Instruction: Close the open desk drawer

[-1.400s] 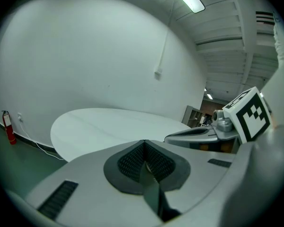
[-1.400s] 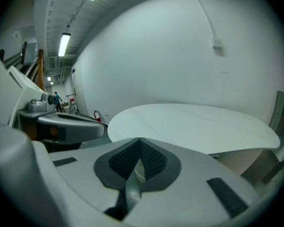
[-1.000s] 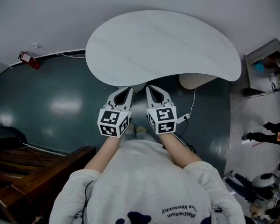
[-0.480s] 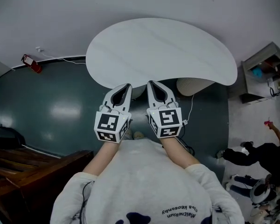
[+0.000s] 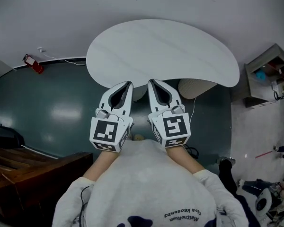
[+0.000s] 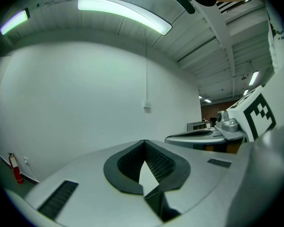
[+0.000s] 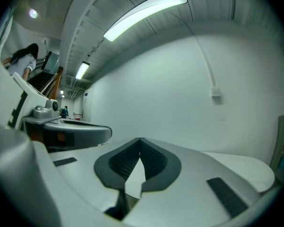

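Note:
No open drawer shows in any view. The desk is a white kidney-shaped tabletop (image 5: 165, 46) seen from above. My left gripper (image 5: 129, 83) and right gripper (image 5: 151, 81) are held side by side over its near edge, pointing at the wall beyond. Both are shut, with nothing between the pads. In the left gripper view, the left gripper (image 6: 143, 141) has its tips touching in front of a bare white wall. The right gripper (image 7: 140, 139) looks the same in the right gripper view. Each gripper view also catches the other gripper at its side.
A red fire extinguisher (image 5: 32, 63) lies by the wall at the left. Dark wooden steps (image 5: 33, 169) fill the lower left. A shelf unit (image 5: 270, 70) stands at the right. A white cable (image 5: 195, 109) runs across the dark floor under the desk. A wall socket (image 7: 216, 93) sits on the wall ahead.
Both grippers have risen toward the head camera, still side by side and shut. The person walking at the far right has mostly left the view.

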Available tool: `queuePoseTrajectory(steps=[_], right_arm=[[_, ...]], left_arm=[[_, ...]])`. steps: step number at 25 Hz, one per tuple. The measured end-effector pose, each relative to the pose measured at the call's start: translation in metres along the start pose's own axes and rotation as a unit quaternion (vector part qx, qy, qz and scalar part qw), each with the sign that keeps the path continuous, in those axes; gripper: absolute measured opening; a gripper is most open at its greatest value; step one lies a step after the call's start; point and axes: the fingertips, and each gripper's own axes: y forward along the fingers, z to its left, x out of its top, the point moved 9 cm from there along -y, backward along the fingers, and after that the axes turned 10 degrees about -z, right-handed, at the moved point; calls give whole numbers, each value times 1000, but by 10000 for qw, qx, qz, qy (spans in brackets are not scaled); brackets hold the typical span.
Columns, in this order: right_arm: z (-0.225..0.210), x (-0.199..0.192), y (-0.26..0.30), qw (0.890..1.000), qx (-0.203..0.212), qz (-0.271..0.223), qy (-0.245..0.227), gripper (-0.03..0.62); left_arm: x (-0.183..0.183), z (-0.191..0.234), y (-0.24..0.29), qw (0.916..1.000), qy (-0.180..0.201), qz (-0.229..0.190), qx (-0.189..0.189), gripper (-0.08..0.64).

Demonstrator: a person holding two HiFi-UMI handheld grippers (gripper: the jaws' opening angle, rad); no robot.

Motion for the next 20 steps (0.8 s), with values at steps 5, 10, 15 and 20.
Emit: queuePoseTrajectory(steps=[5,10,15,20], right_arm=[[8,12,-6,9997,145,-158,70,17],[8,16,-9,9997,140,-197,64,15],[7,16,-13,9997,95,-220,59,15],[2,12,-17,9998,37,-147,138,15]], left_arm=[[14,-7,-7,9999,33,-126,-28,8],[21,-10,-7,9998,120,-147,-81,8],[19,-12,-5,9997,99,-115,-205,8],[15,-17,-3,9995,69,-76,-305,8]])
